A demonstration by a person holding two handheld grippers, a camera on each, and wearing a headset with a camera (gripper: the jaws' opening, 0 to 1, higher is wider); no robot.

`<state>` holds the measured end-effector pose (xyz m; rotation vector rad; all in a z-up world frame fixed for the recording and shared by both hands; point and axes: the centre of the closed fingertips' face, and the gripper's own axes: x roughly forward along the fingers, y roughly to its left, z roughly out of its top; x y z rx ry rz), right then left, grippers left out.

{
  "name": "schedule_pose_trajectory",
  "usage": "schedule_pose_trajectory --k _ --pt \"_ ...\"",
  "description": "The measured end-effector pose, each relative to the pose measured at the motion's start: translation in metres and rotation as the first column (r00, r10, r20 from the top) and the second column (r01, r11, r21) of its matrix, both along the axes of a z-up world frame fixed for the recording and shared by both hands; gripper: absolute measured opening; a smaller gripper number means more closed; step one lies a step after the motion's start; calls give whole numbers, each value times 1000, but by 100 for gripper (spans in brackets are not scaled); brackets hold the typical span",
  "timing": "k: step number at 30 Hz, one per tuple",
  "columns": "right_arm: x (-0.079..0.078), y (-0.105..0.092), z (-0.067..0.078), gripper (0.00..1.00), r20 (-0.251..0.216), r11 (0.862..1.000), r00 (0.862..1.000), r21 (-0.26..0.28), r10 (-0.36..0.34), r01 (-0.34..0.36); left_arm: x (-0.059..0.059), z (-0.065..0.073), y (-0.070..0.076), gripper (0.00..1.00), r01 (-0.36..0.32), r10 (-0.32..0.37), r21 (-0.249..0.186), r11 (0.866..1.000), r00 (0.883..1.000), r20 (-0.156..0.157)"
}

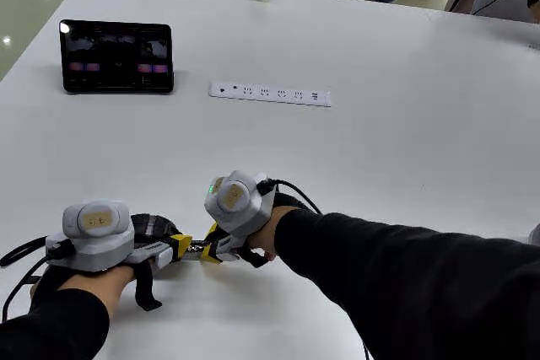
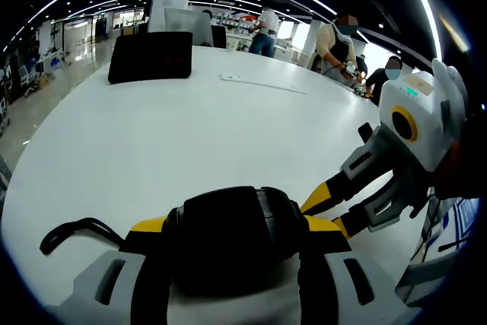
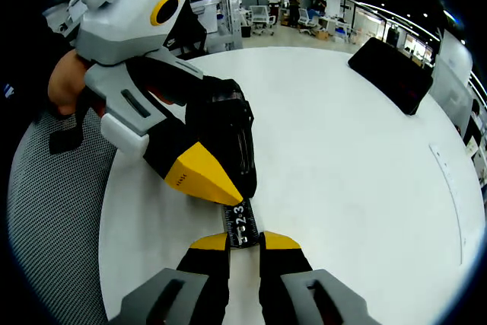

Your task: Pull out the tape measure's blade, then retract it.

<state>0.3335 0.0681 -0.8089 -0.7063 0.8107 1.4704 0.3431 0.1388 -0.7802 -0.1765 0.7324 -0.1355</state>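
Black, chunky and rubbery-looking, the tape measure (image 1: pixel 154 227) sits on the white counter (image 1: pixel 380 124) close to its near edge, right in front of you. Your left hand-held gripper (image 1: pixel 179 246) is clenched on the case, one yellow-tipped jaw on either side. In the left gripper view the dark body bulges up between those jaws. That hold looks meant as an anchor: with the case pinned low against the counter, it should not slide or twist when the other end is drawn away.

Your right hand-held gripper (image 3: pixel 245 245) comes in from the opposite side, nose to nose with the left one, and is closed on the free end of the blade (image 3: pixel 239 224). The jaws pinch the strip flat between them, so the pull would run straight along the line of the blade rather than across it.

Only a short length of blade is out. It is a dark strip with pale markings, and the figures 2 and 3 read clearly just beyond the right jaws, where the strip runs back to the mouth of the case. The two pairs of jaw tips are near each other with the blade between them, so I judge it to be close to fully housed.

Further back on the counter, well apart from your work, lie a dark tablet (image 1: pixel 116 56) and a white power strip (image 1: pixel 270 94).
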Motion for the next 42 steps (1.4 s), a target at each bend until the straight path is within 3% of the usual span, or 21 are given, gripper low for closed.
schedule_pose_trajectory --k 42 --pt "-6 24 1 11 12 1000 1000 13 24 -24 -1 1 -1 63 -7 7 -23 1000 1000 3"
